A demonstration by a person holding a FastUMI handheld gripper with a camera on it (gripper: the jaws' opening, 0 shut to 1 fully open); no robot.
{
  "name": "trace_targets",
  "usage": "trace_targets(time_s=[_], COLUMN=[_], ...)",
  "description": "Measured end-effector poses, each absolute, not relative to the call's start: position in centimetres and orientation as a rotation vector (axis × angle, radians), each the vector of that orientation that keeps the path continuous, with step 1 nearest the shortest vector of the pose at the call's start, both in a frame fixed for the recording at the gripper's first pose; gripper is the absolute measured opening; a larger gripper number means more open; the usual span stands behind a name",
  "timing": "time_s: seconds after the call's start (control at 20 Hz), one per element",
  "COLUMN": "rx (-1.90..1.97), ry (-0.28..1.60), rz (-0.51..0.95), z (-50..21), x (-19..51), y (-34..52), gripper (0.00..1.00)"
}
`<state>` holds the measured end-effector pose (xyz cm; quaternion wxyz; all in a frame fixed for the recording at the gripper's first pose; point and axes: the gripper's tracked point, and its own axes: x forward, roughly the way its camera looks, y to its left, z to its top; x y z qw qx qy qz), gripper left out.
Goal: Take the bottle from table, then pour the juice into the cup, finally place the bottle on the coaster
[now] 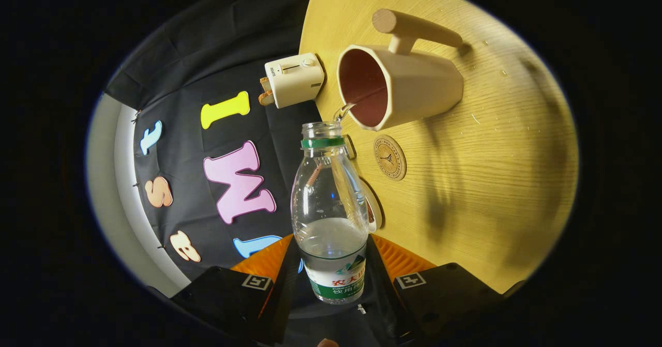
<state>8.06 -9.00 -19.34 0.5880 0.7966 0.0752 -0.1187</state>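
Gripper (331,264) jaws clamp bottle (329,207) — pouring into cup (398,86).

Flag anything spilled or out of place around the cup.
A few small drops lie on the table beyond the cup, near its base and handle. The pour itself looks on target: a thin stream runs from the bottle, gripped between the fingers, into the cup's mouth. The coaster sits bare.

Light wooden table (491,181) under warm light, shadows across it; black cloth wall (207,68) behind; small cream toaster (294,79) at table's edge
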Motion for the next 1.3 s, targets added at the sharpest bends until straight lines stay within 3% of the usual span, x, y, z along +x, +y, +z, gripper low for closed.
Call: trace_targets(time_s=[1.3], rx=[2.016], ry=[0.076], rz=[-0.245], z=[-16.3], x=[9.4], y=[-8.7], gripper=[0.72])
